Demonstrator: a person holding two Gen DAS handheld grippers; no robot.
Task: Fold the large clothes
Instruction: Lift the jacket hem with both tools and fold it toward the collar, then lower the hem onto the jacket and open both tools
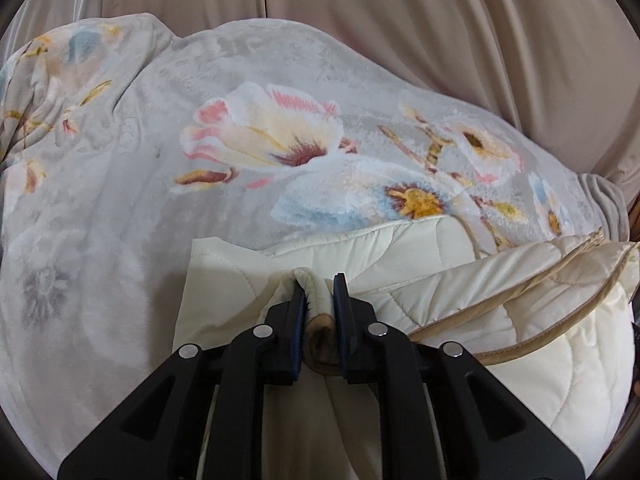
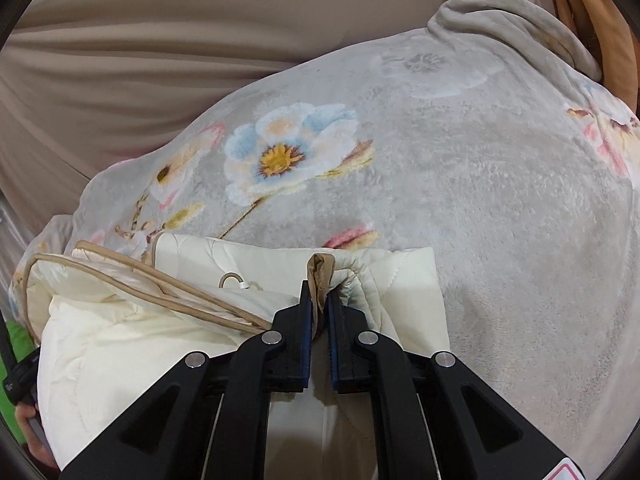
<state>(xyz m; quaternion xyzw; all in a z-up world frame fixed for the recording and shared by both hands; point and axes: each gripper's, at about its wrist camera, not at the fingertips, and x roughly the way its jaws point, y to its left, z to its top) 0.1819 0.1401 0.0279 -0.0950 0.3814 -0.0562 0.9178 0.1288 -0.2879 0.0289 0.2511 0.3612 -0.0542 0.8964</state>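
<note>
A grey flowered blanket (image 1: 120,200) is covering the bed, beige curtains (image 1: 360,8) hanging beyond. The cream quilt (image 1: 440,248) is lying at the near edge. Left gripper (image 1: 319,292) and right gripper (image 2: 319,292) fingers are each pinching a trimmed corner; lifting evenly should be keeping edges aligned.

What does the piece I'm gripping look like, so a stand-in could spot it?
On the grey floral blanket lies a cream quilted garment, pinched by both the left gripper and right gripper. Unlike the blanket, it is plain, stitched, tan-piped.
</note>
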